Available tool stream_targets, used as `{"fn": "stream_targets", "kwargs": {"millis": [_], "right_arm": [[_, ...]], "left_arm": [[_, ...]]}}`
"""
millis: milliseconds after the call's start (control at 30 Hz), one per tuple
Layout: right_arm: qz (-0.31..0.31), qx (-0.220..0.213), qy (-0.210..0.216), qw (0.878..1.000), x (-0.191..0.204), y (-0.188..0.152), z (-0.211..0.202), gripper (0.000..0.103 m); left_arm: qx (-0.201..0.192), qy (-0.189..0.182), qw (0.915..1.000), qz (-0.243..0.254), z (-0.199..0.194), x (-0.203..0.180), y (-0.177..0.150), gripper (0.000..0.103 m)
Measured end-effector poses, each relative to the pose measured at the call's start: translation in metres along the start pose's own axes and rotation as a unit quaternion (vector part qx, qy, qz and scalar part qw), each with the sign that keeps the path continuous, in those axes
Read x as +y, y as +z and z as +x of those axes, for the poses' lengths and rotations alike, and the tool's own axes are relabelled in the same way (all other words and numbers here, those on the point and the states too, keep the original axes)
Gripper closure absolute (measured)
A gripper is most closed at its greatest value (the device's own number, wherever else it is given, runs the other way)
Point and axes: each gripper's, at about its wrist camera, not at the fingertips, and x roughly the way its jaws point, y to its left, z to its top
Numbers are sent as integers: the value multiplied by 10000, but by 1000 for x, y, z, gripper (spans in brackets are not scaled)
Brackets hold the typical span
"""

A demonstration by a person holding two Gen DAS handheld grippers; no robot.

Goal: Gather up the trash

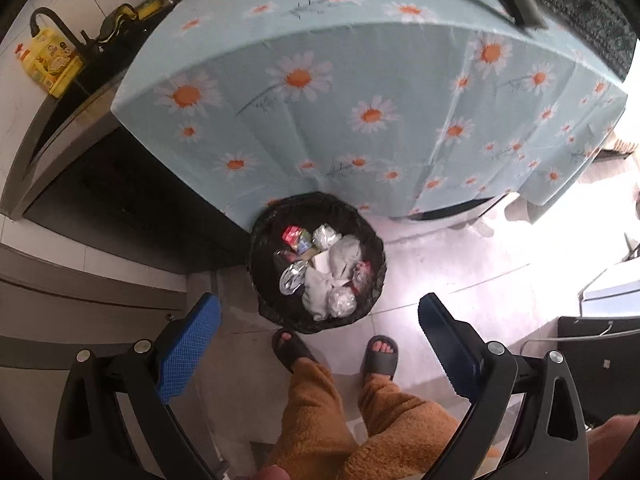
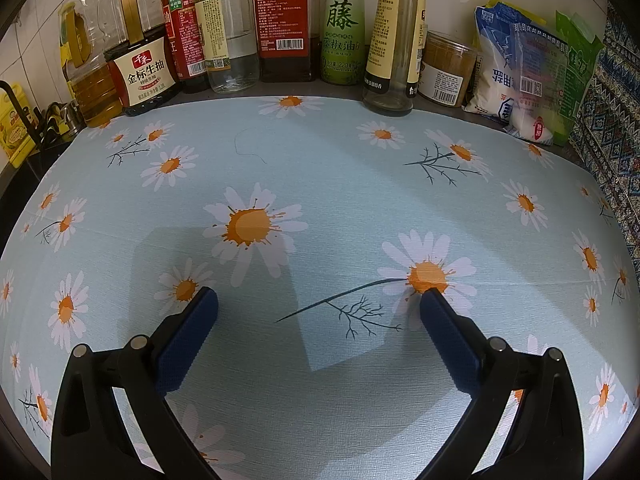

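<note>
Left gripper [image 1: 319, 312] spread wide, empty, above round black-lined trash bin [image 1: 272, 236] of crumpled wrappers, right gripper [image 2: 319, 300] likewise agape over pale-blue daisy-print tablecloth [image 2: 320, 152]

Bin [image 1: 318, 264] sits on floor [image 1: 432, 280] right in front of table [image 1: 320, 80], touching the hanging cloth [image 2: 320, 184]. Trash [image 1: 328, 268] lies in bin. Person's feet [image 1: 378, 354] stand just before bin, nearer the camera. Counter w/ sink [image 1: 80, 92] is left of table; jug [image 1: 50, 64] on it. On tabletop, bottles [image 2: 280, 20] line the back edge along the wall, bags [image 2: 524, 76] at back right, tub [image 2: 448, 68] btwn bottles & bags.
</note>
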Motion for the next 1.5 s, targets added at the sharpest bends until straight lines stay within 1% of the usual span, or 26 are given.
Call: {"fn": "stream_targets", "kwargs": {"millis": [67,100,133,167,200,267,333,433,633,967,1033,1100,1167,1267,1367,1500], "right_arm": [[0,0,0,10000,0,0,0,3],[0,0,0,10000,0,0,0,3],[0,0,0,10000,1,0,0,3],[0,0,0,10000,0,0,0,3],[0,0,0,10000,0,0,0,3],[0,0,1,10000,0,0,0,3],[0,1,1,10000,0,0,0,3],[0,1,1,10000,0,0,0,3],[0,1,1,10000,0,0,0,3],[-1,2,2,10000,1,0,0,4],[-1,2,2,10000,0,0,0,3],[-1,2,2,10000,1,0,0,3],[-1,3,2,10000,0,0,0,3],[-2,3,2,10000,1,0,0,3],[-2,4,2,10000,1,0,0,3],[-2,4,2,10000,0,0,0,3]], "left_arm": [[250,-137,9990,-336,12,12,2,7],[451,-248,9965,-656,21,24,1,7],[565,-317,9938,-909,26,34,-2,7],[717,-369,9892,-1220,34,47,-7,7],[865,-351,9856,-1407,43,58,-11,7],[1074,-277,9811,-1587,55,72,-19,7],[1317,-254,9747,-1789,67,84,-28,7],[1505,-337,9687,-1945,76,87,-36,7],[1539,-390,9699,-1844,71,81,-44,7],[1725,-378,9632,-2026,83,91,-52,7],[1678,-431,9630,-2063,80,93,-51,7],[1563,-466,9650,-2053,76,95,-46,7],[1327,-483,9702,-1967,64,96,-33,7],[875,-625,9751,-1939,38,99,-8,7],[326,-681,9827,-1691,4,97,24,7],[-358,-736,9854,-1496,-41,98,57,7]]}}
